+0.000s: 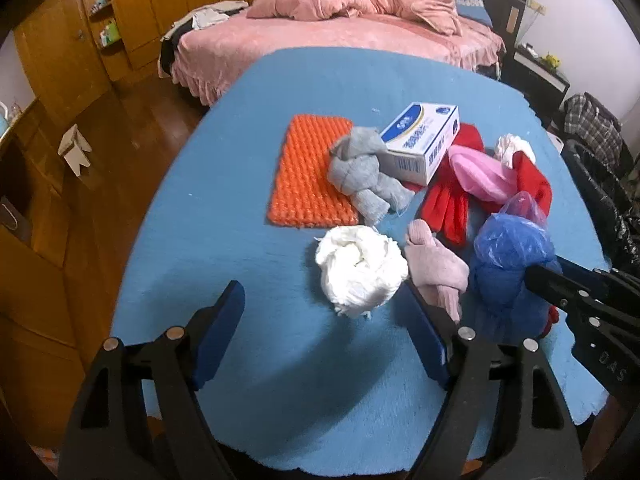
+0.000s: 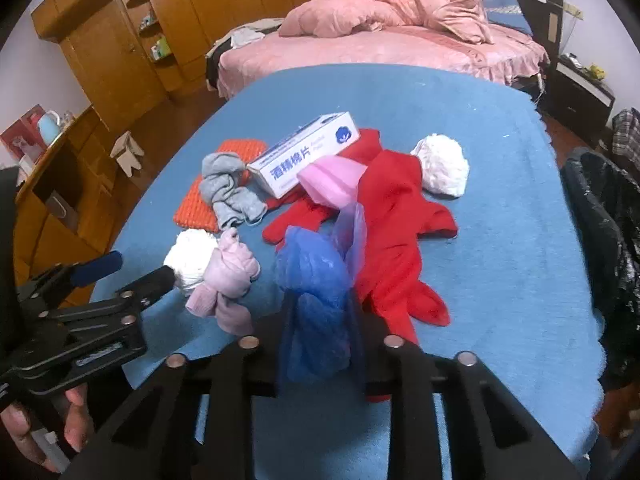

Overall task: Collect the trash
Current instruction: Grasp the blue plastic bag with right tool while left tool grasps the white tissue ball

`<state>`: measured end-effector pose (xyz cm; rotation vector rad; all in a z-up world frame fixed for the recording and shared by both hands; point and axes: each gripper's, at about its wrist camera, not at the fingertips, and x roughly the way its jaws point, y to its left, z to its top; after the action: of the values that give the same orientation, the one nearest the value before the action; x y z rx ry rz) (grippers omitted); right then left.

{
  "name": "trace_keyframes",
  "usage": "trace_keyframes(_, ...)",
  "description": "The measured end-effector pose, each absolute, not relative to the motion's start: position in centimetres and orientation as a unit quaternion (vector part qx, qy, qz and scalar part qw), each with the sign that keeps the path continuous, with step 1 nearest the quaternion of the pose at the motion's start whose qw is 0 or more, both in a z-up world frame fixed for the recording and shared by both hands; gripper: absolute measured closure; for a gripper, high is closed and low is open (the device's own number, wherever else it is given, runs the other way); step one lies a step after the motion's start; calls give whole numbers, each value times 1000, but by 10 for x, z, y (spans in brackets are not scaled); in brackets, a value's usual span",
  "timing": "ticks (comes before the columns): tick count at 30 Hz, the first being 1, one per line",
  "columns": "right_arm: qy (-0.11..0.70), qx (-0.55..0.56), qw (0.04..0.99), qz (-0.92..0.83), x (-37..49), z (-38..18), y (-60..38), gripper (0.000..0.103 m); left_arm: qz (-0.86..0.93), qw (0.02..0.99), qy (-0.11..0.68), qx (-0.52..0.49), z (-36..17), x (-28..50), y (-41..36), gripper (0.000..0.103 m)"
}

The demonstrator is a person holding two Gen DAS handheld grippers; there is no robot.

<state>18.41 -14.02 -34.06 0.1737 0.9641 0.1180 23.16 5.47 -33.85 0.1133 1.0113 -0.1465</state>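
Observation:
My right gripper (image 2: 320,312) is shut on a crumpled blue plastic bag (image 2: 316,280) and holds it just above the blue table (image 2: 500,280); the bag also shows in the left wrist view (image 1: 508,264). My left gripper (image 1: 324,304) is open and empty, just in front of a white paper wad (image 1: 360,270). A second white wad (image 2: 442,166) lies at the far right. A pink plastic bag (image 2: 332,180) lies on red gloves (image 2: 394,220). A black trash bag (image 2: 600,248) hangs at the table's right edge.
A pale pink sock (image 1: 436,270), a grey sock (image 1: 364,172), an orange mat (image 1: 308,168) and a white-blue box (image 1: 420,136) lie on the table. A pink bed (image 1: 340,36) stands behind, a wooden wardrobe (image 1: 64,60) to the left.

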Motion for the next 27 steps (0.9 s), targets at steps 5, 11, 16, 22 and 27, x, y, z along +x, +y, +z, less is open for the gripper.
trace_keyframes(5, 461, 90, 881, 63, 184, -337, -143, 84, -80, 862, 498, 48, -350, 238, 52, 35)
trace_keyframes(11, 450, 93, 886, 68, 182, -325, -147, 85, -94, 858, 503, 45, -353, 240, 47, 51)
trace_keyframes(16, 445, 91, 888, 70, 181, -319, -147, 85, -111, 855, 506, 39, -351, 237, 45, 73)
trace_keyframes(22, 435, 93, 893, 66, 175, -309, -154, 85, -108, 860, 498, 36, -336, 235, 45, 81)
trace_keyframes(27, 423, 94, 899, 64, 171, -296, -160, 85, -105, 869, 482, 34, -314, 230, 46, 82)
